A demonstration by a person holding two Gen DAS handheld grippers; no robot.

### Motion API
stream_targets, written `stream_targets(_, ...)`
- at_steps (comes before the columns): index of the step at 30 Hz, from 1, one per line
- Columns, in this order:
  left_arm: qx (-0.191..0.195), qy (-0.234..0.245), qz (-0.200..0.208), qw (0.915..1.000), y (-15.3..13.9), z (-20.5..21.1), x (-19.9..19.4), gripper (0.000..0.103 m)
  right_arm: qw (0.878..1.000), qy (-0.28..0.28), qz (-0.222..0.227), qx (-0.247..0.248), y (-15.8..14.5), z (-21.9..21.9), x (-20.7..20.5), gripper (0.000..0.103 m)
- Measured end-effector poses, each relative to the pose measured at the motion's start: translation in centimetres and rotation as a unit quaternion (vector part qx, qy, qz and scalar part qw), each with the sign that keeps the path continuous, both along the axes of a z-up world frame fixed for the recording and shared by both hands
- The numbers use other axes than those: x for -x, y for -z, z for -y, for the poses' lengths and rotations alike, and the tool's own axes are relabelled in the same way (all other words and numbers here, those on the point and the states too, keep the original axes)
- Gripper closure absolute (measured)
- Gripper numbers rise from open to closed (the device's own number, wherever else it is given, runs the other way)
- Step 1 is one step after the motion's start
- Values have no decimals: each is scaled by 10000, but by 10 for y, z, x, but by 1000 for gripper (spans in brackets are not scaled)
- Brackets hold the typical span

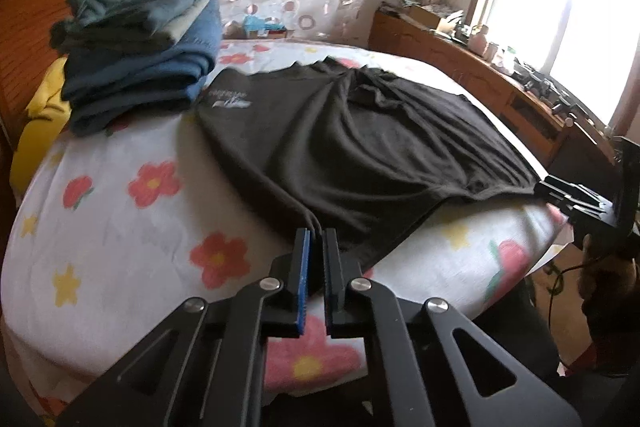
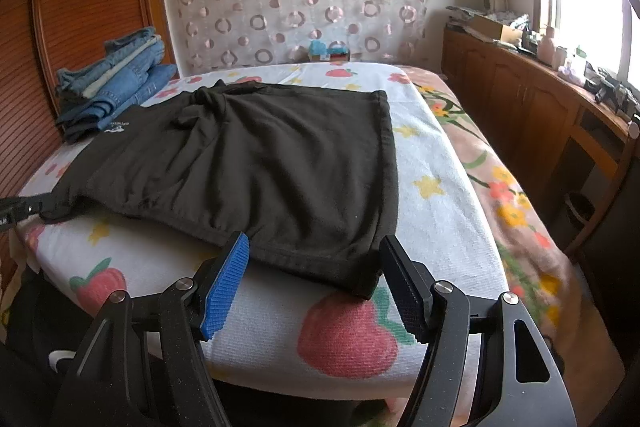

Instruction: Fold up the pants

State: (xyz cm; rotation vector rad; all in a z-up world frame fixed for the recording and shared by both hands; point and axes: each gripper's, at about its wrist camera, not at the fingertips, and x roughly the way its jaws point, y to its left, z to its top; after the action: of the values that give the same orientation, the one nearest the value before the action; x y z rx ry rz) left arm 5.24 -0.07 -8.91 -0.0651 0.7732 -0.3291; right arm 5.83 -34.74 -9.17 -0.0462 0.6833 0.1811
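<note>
Black pants (image 1: 360, 147) lie spread flat on the bed, with a small white logo near their far left corner. My left gripper (image 1: 316, 237) is shut on the pants' near left edge, and a fold of fabric is pinched between its pads. In the right wrist view the pants (image 2: 260, 167) reach toward my right gripper (image 2: 315, 241), which is open. Its fingers stand either side of the near hem, close to the right corner, and do not press on it. The left gripper (image 2: 40, 206) shows at the left edge, at the pants' other corner. The right gripper (image 1: 560, 193) shows at the pants' right corner.
A stack of folded jeans (image 1: 140, 47) sits on the bed's far left by the wooden headboard (image 2: 88, 7). The floral bed cover (image 1: 120, 207) drops off at its near edge. A cluttered wooden cabinet (image 2: 520, 99) runs under the window on the right.
</note>
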Motion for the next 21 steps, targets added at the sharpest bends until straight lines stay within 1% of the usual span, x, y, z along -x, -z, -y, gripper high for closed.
stream_targets(3, -63, 123, 125, 9998, -11, 10, -6, 102, 10000, -11, 45, -30, 0, -1, 1, 34)
stream_targets(8, -52, 376, 337, 9987, -36, 29, -18, 103, 9999, -87, 110, -35, -3, -6, -1, 34)
stream_targets(13, -39, 661, 423, 9969, -52, 54, -33, 103, 9997, -169, 139, -68, -8, -8, -1, 34)
stream_targets(18, 118, 922, 460, 9946, -68, 73, -43, 103, 9996, -197, 158, -110, -12, -6, -2, 34)
stream_targets(21, 133, 968, 472, 9941, -73, 81, -47, 103, 9995, -219, 170, -116, -13, -5, -2, 34)
